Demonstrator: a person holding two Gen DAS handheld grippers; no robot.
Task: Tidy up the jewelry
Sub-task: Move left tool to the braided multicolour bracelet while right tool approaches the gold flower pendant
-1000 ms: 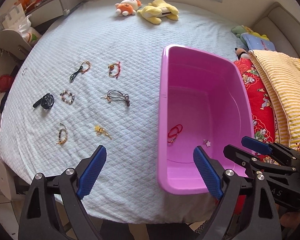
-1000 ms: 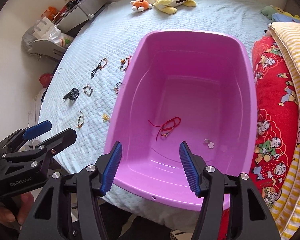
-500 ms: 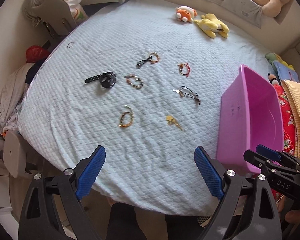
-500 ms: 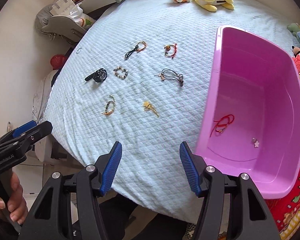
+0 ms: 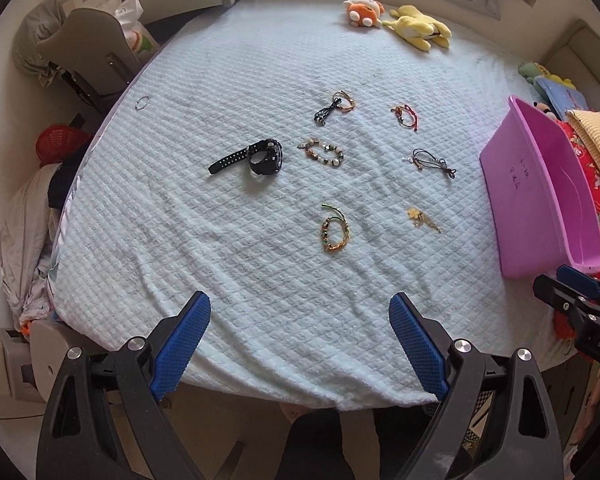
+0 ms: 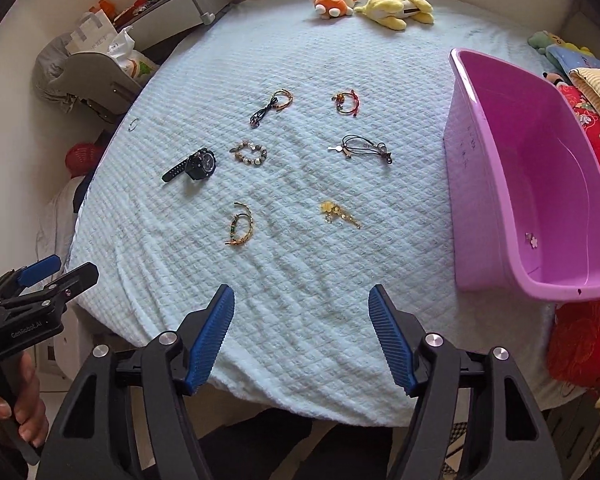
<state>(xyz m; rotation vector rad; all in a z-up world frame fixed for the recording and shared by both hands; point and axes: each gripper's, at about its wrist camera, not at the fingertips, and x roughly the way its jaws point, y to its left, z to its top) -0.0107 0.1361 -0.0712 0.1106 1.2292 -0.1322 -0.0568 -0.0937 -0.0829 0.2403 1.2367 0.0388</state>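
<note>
Pink plastic tub (image 6: 496, 184) at the right is holding one small flower charm (image 6: 533, 241); seven pieces, including the black wristwatch (image 5: 256, 157), are lying on the quilted bedspread (image 5: 260, 280) while I am hovering my left gripper (image 5: 300, 344) and right gripper (image 6: 301, 336) wide open, empty.

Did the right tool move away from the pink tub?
Yes. The right tool swung left: the pink tub now sits at the view's right, and jewelry like the watch lies ahead.

1. bedspread (image 5: 228, 264): pale blue, quilted diamond pattern.
2. tub (image 6: 540, 184): pink-purple.
3. watch (image 5: 260, 157): black.
4. gripper pads (image 6: 214, 340): blue, ribbed, on black arms.
5. plush toys: one orange and white (image 6: 332, 0), one yellow (image 6: 396, 8).
6. blanket (image 6: 580, 344): red, with printed figures.
</note>
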